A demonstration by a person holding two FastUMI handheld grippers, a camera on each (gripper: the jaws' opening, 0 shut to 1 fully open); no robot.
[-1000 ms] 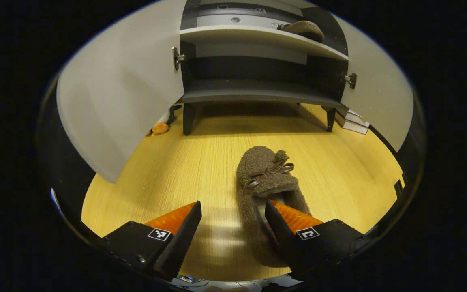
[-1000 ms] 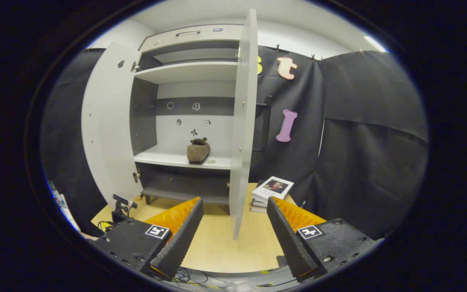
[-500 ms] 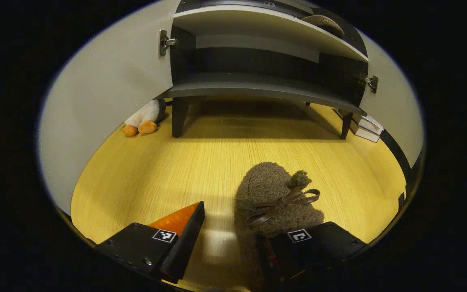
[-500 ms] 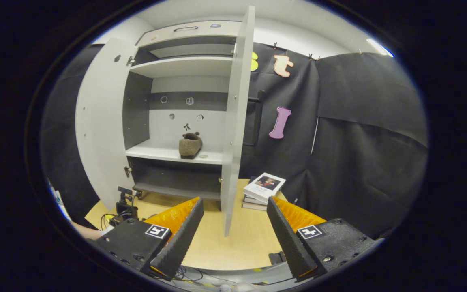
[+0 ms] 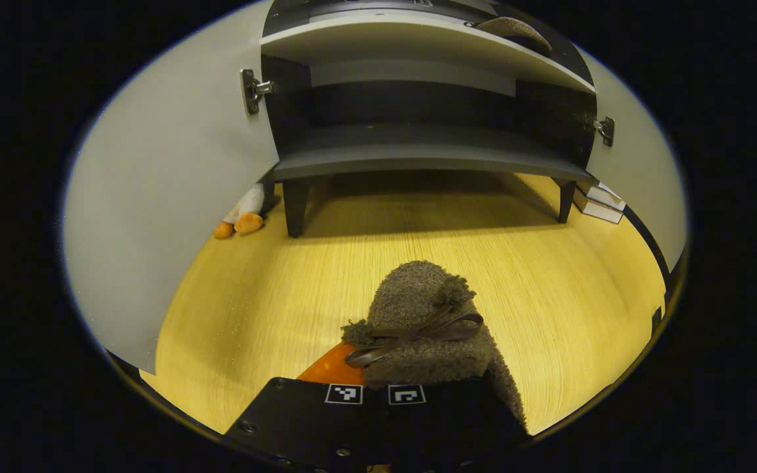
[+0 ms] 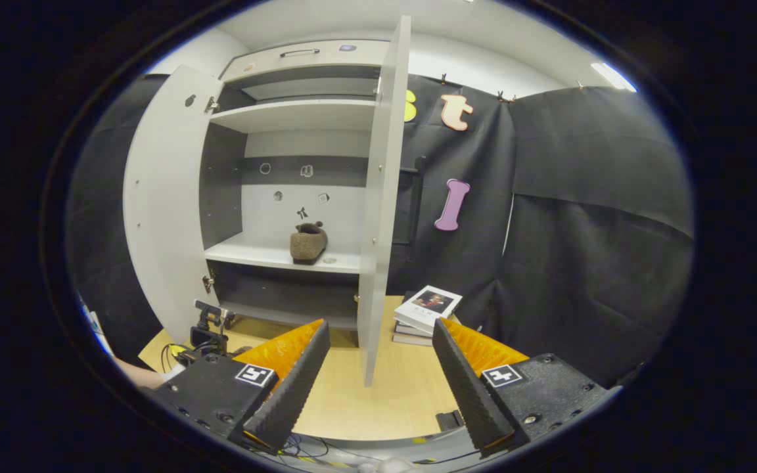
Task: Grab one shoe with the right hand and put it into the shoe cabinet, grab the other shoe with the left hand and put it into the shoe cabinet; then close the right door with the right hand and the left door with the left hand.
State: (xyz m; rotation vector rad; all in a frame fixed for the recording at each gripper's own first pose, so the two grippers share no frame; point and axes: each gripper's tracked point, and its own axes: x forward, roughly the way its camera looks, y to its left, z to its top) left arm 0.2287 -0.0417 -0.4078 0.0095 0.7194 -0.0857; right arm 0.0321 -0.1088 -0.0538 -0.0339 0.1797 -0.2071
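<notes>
Left gripper [image 5: 375,387]: bottom centre, fingers pressed together on the slipper's heel end.
Held slipper [image 5: 421,328]: lower centre, long axis running away from the camera, toe toward the shoe cabinet [image 5: 418,154].
Open room: bare wooden floor [image 5: 549,289] ahead; left door [image 5: 161,210] and right door [image 5: 641,177] swung wide.
Right gripper [image 6: 378,387]: fingers spread, holding nothing.
Second slipper [image 6: 307,242]: on the cabinet's middle shelf.
</notes>
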